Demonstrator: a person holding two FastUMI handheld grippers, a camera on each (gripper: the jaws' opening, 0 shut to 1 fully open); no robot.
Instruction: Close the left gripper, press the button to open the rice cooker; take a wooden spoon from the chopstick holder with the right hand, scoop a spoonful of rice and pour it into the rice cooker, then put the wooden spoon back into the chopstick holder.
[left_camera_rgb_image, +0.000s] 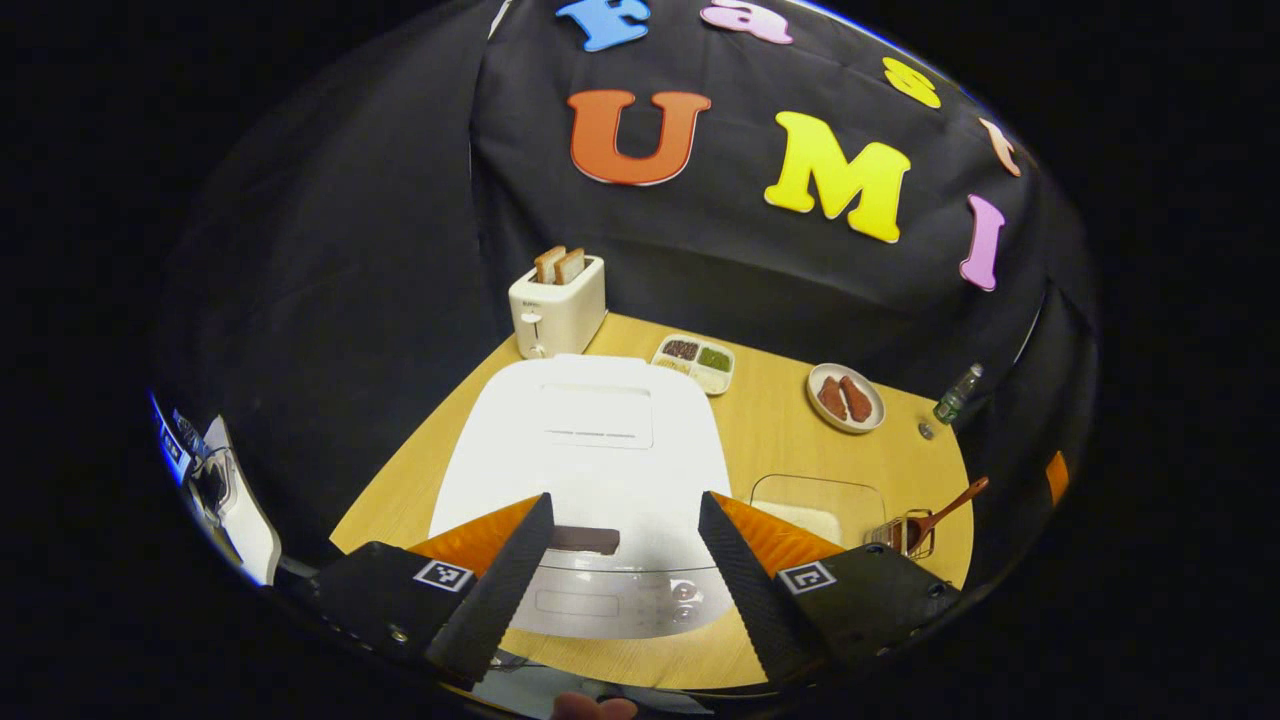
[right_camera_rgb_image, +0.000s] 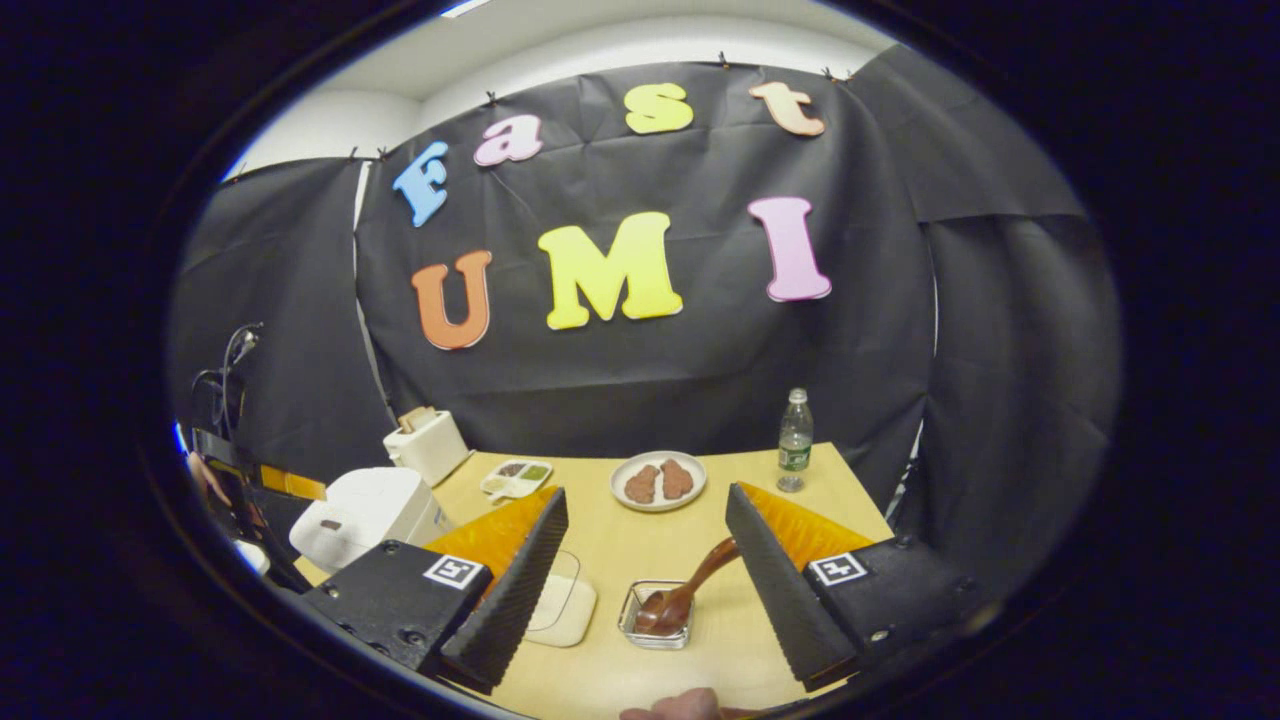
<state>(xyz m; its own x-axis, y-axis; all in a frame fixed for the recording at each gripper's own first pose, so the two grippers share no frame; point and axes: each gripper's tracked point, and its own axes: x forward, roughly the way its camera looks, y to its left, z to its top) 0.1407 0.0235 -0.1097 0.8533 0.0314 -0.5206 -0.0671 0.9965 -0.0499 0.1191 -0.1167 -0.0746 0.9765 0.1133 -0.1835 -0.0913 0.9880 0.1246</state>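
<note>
Left gripper (left_camera_rgb_image: 624, 515) fingers apart, hovering over front of cooker (left_camera_rgb_image: 590, 440), lid down, dark button (left_camera_rgb_image: 585, 540) between fingertips, untouched. Right gripper (right_camera_rgb_image: 647, 515) fingers apart, holding nothing, above table (right_camera_rgb_image: 720, 620). Spoon (right_camera_rgb_image: 690, 590) standing in holder (right_camera_rgb_image: 655, 615), handle tilted toward right finger, contact unclear. Clear rice container (right_camera_rgb_image: 565, 605) just left of holder, beside cooker. Toaster (left_camera_rgb_image: 557, 305), divided tray (left_camera_rgb_image: 695, 362), plate (right_camera_rgb_image: 658, 481), bottle (right_camera_rgb_image: 795, 438) along back of table

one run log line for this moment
stage: start | left gripper: open above rice cooker, lid shut | right gripper: open | wooden spoon: in holder
</note>
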